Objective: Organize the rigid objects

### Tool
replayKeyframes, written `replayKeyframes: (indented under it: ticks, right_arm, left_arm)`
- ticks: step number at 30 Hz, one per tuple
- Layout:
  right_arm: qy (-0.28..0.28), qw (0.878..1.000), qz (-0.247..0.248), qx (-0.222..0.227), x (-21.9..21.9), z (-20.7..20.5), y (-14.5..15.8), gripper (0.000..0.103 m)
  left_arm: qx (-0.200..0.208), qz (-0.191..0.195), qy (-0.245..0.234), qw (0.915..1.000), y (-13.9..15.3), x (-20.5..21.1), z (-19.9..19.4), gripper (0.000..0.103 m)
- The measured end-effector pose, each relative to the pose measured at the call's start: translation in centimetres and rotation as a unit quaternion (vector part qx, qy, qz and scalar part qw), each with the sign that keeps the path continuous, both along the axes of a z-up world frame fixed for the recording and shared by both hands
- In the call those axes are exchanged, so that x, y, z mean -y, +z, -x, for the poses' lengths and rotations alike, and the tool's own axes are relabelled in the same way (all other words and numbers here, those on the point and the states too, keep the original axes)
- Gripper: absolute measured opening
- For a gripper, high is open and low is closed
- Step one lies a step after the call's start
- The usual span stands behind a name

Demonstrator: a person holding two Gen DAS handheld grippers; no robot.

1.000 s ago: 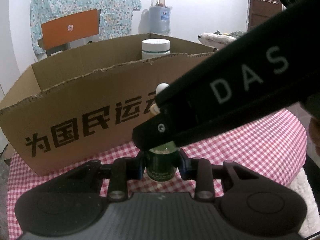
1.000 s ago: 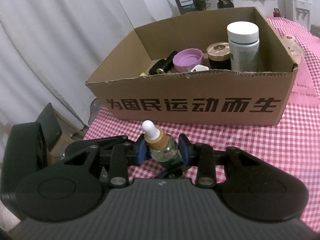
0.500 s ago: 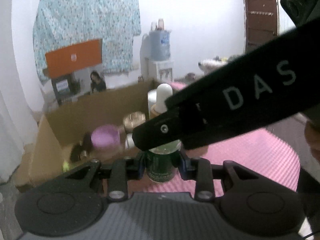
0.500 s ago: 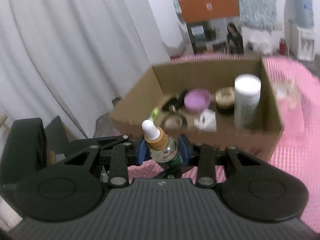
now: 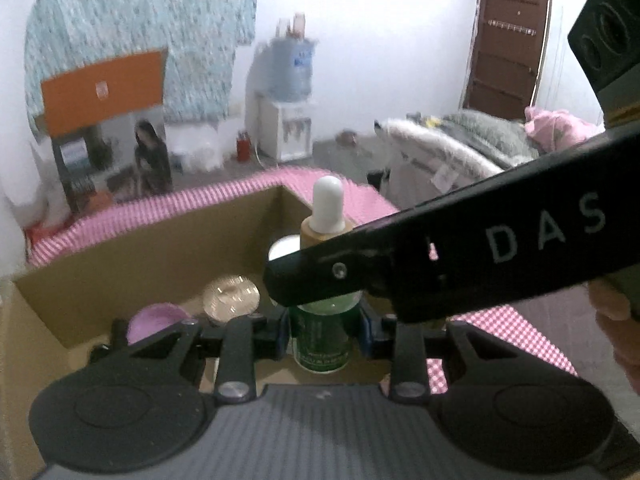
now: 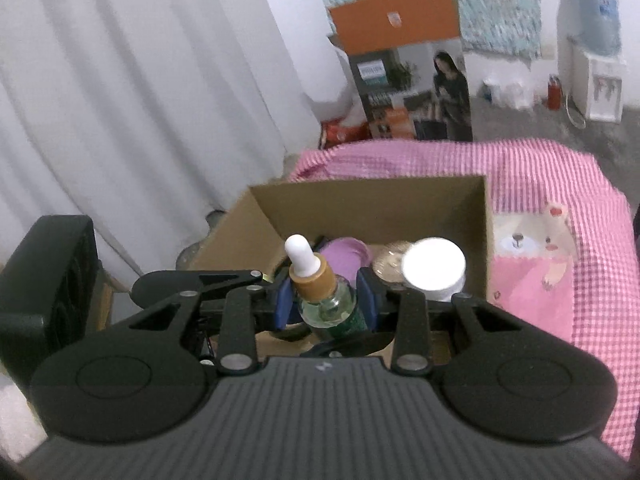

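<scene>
- Carrying a dropper bottle (image 6: 325, 295) is the step in hand: both tongs are clenched on it, the right gripper (image 6: 326, 307) squeezing its clear shoulder just under the tan collar, the left gripper (image 5: 323, 330) squeezing the dark green body lower down.
- The bottle stands nearly upright between the blue pads, white bulb leaning slightly toward the right gripper's left side; it hangs in the air, touching nothing else as far as the views show.
- The cardboard box (image 6: 360, 208) lies ahead of and below both tongs, open at the top, on a pink checked cloth (image 6: 560, 184).
- Already inside, beyond the right gripper's fingertips: a white-capped jar (image 6: 434, 267) ahead to its right, a gold-lidded jar (image 6: 390, 258) just beside that one, and a purple lid (image 6: 346, 258) straight ahead behind the bottle. Something dark lies further left in the box, too blurred to name.
- My judgement: the task is well along, with several things boxed and this bottle about to join them.
- What is left appears to be lowering the bottle into free floor near the box's front wall, under the tongs, and letting go. Whether more items wait outside the box cannot be told from these views.
</scene>
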State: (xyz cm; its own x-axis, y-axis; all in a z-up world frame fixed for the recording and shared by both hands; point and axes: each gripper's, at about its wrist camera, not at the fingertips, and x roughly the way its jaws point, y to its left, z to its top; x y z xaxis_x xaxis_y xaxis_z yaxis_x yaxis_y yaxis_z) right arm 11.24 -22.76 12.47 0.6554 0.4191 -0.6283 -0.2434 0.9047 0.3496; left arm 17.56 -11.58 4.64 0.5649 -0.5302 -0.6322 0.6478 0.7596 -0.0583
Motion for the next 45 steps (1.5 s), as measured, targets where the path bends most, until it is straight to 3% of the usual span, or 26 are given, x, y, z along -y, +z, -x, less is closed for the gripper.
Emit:
replayKeyframes:
  ticks: [9, 10, 20, 22, 24, 27, 33, 37, 41, 45]
  right_arm:
    - [-0.002, 0.999, -0.004, -0.051, 1.1, -3.0, -5.1, 0.027]
    - [0.000, 0.999, -0.006, -0.053, 1.2, -3.2, -5.4, 0.023]
    - [0.006, 0.999, 0.011, -0.048, 1.5, -4.4, -5.9, 0.024]
    - [0.003, 0.999, 0.006, -0.045, 1.8, -4.2, -5.8, 0.025]
    - [-0.001, 0.999, 0.001, -0.040, 2.0, -3.9, -5.6, 0.026]
    - [-0.012, 1.000, -0.003, -0.022, 2.4, -2.8, -4.6, 0.039]
    - [-0.054, 0.997, -0.008, 0.050, 3.5, 1.0, -1.3, 0.077]
    - [-0.091, 0.992, -0.003, 0.091, 3.8, 4.4, 0.2, 0.100]
    - [-0.129, 0.986, -0.007, 0.102, 3.9, 6.8, 0.3, 0.102]
    - [-0.168, 0.981, 0.007, 0.101, 3.2, 8.5, -0.3, 0.102]
  left_arm:
    - [-0.064, 0.000, -0.005, 0.9980, -2.9, 0.4, -2.8, 0.034]
    - [-0.069, 0.002, -0.005, 0.9976, -3.0, 0.5, -3.0, 0.033]
    - [-0.079, 0.014, -0.007, 0.9967, -3.1, 0.5, -3.3, 0.036]
    - [-0.075, 0.013, -0.004, 0.9971, -3.0, 0.4, -3.1, 0.040]
    - [-0.068, 0.012, 0.000, 0.9976, -2.8, 0.5, -2.9, 0.059]
    - [-0.043, 0.018, 0.001, 0.9989, -1.7, -0.3, -1.8, 0.071]
    - [-0.001, 0.031, 0.008, 0.9995, 1.1, -2.6, 1.4, 0.098]
    - [0.016, 0.026, 0.043, 0.9986, 2.6, -4.5, 3.3, 0.103]
    - [0.016, 0.021, 0.106, 0.9940, 3.8, -6.3, 4.5, 0.103]
    - [0.026, 0.021, 0.177, 0.9837, 4.4, -8.2, 5.1, 0.103]
